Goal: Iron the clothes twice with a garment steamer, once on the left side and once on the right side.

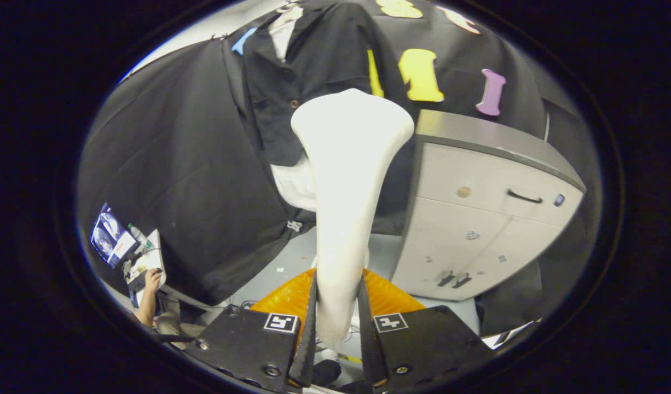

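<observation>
**Steamer raised to the hanging shirt**

Black cloth drapes the whole back of the booth, and against it hangs the dark button-front shirt (pixel 308 82) with a white layer showing at the collar and below the hem. To the right of it stands a pale cabinet with a grey top and a dark drawer handle (pixel 478 219), close beside the garment. Down on the grey floor, just beyond the tongs, lies a crumpled orange cushion-like thing (pixel 387 295). Off to the far left a person's hand (pixel 152 279) rests at a small desk with a lit screen (pixel 110 235).

The tall white garment steamer with a flared head (pixel 346 191) stands upright, its head level with the lower front of the shirt, toward the wearer's left panel and near the button line. Whether the head touches the fabric I cannot tell.

The gripper (pixel 335 328) has its two fingers closed most of the way in, one pressing each side of the steamer's narrow handle.

The grip sits low on a long, top-heavy body, so I'd guess the steamer could twist or slip between the fingers during a stroke. A wide swing right might knock the cabinet. The shirt hangs loose, so a push could shove it back instead of smoothing it.
</observation>
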